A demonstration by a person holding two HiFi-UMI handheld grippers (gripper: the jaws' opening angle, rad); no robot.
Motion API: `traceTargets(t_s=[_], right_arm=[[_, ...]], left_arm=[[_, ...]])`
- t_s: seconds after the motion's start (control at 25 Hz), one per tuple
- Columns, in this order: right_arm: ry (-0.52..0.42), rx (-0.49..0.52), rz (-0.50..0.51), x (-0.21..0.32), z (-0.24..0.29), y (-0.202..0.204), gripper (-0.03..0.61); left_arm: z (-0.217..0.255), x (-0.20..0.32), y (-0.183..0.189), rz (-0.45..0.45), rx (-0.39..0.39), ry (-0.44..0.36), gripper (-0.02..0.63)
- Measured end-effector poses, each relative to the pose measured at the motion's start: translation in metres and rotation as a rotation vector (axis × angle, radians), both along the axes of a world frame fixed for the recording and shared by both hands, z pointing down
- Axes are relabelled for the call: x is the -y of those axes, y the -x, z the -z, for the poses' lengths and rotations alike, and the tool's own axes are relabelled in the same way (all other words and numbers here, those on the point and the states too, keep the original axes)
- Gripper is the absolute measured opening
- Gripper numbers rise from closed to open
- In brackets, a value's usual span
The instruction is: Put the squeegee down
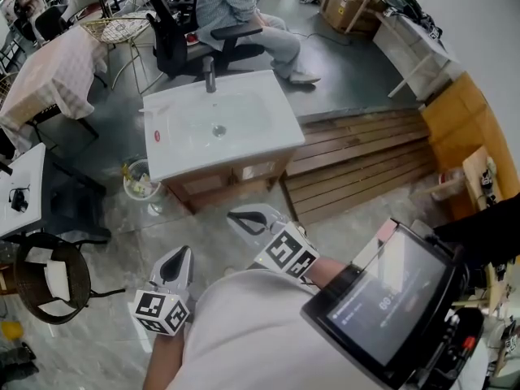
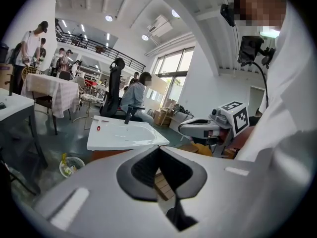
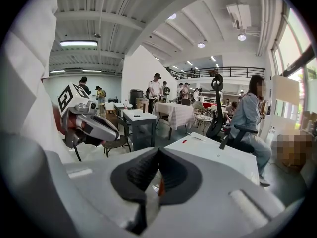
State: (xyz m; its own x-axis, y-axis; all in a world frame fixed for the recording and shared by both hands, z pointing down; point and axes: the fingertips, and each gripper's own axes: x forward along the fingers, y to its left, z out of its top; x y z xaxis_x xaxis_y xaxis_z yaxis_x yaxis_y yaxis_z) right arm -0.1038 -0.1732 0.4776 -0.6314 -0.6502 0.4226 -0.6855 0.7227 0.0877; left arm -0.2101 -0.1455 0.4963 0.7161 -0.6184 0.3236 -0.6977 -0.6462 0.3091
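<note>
No squeegee shows in either gripper. A thin pale item lies on the left rim of the white sink unit near a small red mark; I cannot tell what it is. My left gripper is low at the left, close to my body, its jaws shut with nothing between them. My right gripper is held a little further forward, short of the sink's wooden cabinet. Its jaws also meet and hold nothing. Both point toward the sink.
A dark faucet stands at the sink's back. A wire waste basket sits left of the cabinet, a slatted wooden platform to its right. A person sits on an office chair behind. A black chair and white table are at left.
</note>
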Motion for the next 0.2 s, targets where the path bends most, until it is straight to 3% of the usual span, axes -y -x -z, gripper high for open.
traceTargets(t_s=[0.2], right_arm=[[-0.002, -0.005, 0.009, 0.003, -0.003, 0.015, 0.002]], left_arm=[[-0.005, 0.0, 0.017, 0.015, -0.001, 0.002, 0.007]])
